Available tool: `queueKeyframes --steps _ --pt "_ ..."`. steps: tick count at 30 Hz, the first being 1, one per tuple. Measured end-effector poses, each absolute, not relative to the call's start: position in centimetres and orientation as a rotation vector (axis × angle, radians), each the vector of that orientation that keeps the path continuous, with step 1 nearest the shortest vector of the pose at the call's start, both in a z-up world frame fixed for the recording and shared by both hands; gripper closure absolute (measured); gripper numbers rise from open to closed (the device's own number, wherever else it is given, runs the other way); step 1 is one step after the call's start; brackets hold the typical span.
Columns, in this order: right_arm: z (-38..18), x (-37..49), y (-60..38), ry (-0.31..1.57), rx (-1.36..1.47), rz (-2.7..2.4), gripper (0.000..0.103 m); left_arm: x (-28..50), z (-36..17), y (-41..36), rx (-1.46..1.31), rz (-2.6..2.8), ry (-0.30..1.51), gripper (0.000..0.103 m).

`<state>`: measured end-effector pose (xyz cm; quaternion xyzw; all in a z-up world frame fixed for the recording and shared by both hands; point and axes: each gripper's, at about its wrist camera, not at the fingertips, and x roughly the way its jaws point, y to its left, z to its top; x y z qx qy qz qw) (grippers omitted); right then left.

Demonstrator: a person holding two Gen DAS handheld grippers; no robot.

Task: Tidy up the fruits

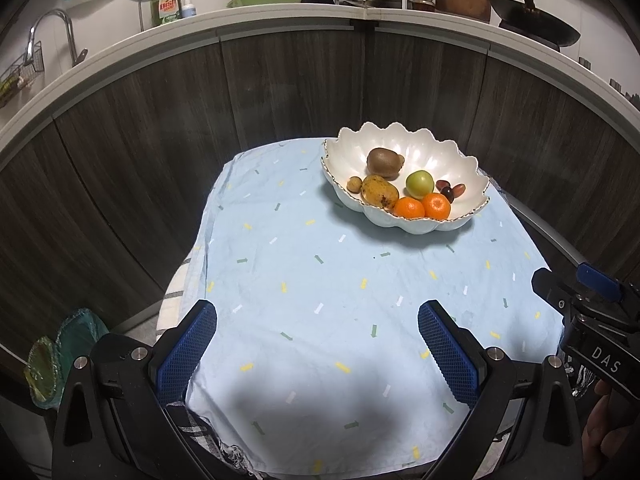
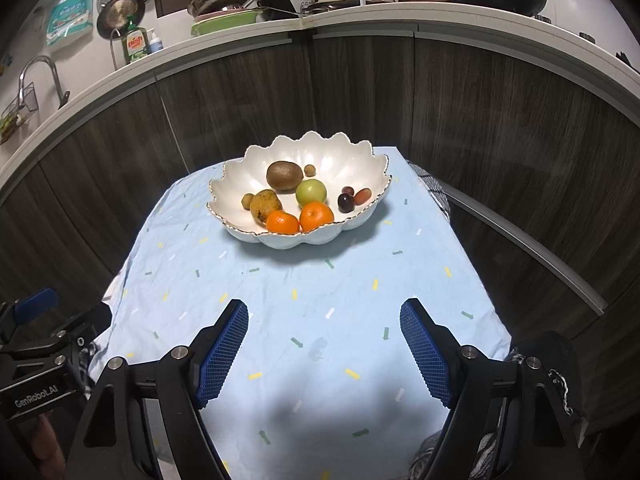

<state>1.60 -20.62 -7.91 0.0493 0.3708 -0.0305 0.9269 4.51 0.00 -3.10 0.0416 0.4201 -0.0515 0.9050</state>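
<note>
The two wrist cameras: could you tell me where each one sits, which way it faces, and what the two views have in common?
Left wrist: on the left gripper, angled down over the blue tablecloth toward the white bowl ahead and to the right; its own open fingers show, plus the right gripper at the right edge.
Right wrist: on the right gripper, angled down with the bowl almost straight ahead; its own open fingers show, plus the left gripper at the left edge.
Shared: the bowl with kiwi, green apple and two oranges, the tablecloth, the dark cabinets.
</note>
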Motion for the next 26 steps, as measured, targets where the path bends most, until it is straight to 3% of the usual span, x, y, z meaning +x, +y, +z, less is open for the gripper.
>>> queueKeyframes --steps 26 --pt "-8.34 1.63 -20.76 0.768 0.114 -0.064 0.024 4.68 -3.53 -0.31 0.085 -0.113 0.875 0.000"
